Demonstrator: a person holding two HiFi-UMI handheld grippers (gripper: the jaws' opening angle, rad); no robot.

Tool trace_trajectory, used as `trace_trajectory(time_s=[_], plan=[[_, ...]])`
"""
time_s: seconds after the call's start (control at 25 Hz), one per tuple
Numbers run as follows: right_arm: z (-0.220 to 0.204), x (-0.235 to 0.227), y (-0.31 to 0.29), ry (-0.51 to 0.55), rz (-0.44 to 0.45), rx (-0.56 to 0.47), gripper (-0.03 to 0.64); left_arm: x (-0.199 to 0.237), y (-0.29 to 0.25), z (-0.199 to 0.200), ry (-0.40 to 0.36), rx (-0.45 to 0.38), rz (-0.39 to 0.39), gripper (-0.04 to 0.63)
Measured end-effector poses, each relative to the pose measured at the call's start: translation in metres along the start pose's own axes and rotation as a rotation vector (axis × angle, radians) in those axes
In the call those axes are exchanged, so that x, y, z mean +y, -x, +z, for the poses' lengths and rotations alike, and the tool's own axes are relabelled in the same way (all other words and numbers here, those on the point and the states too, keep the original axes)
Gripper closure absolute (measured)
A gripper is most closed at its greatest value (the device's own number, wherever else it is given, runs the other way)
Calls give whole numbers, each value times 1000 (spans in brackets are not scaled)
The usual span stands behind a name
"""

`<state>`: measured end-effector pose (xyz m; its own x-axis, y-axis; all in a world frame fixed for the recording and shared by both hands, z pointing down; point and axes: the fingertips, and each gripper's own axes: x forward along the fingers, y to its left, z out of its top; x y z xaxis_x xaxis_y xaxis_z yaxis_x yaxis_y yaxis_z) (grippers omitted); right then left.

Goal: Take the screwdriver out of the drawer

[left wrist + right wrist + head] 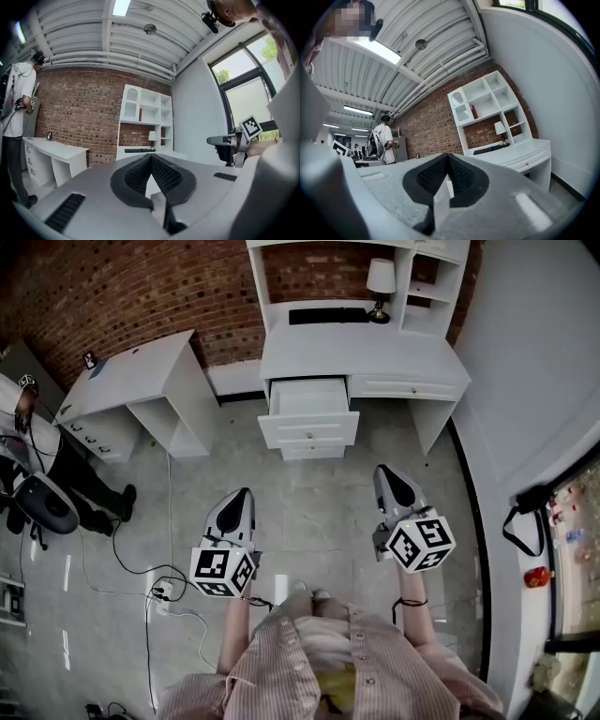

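- Head view: the top drawer [308, 428] of the white desk [375, 360] stands pulled out, well ahead of both tongs. Its inside shows only pale white from here, so the screwdriver cannot be made out. The lower drawers sit flush. A lamp [380, 279] and a dark keyboard [327, 315] rest on the desk. The left gripper [246, 493] and the right gripper [382, 471] are held level above the floor.
- Left gripper view: the left gripper [150, 158] has its jaws clenched tip to tip, grasping nothing (shelving [145, 106] lies beyond).
- Right gripper view: the right gripper [447, 157] is likewise clenched and empty. A red book [474, 111] stands in one shelf compartment.
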<state>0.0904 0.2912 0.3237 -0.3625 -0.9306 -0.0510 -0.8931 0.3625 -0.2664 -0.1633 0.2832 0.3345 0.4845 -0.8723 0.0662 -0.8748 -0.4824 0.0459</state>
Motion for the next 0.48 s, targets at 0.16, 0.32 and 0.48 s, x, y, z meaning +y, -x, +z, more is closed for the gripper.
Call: trace_trajectory(time_s=[0.16,0.32,0.48], plan=[[-4,-5,-3,6,13,5,611,1,-7,-8,19,8,-2,597],[-7,-12,-15,9,18,17,600,-1,-19,-12,23,22,-14,597],[-12,-21,-34,3,17,29,592,8,-35,-15,30,30,-12,597]])
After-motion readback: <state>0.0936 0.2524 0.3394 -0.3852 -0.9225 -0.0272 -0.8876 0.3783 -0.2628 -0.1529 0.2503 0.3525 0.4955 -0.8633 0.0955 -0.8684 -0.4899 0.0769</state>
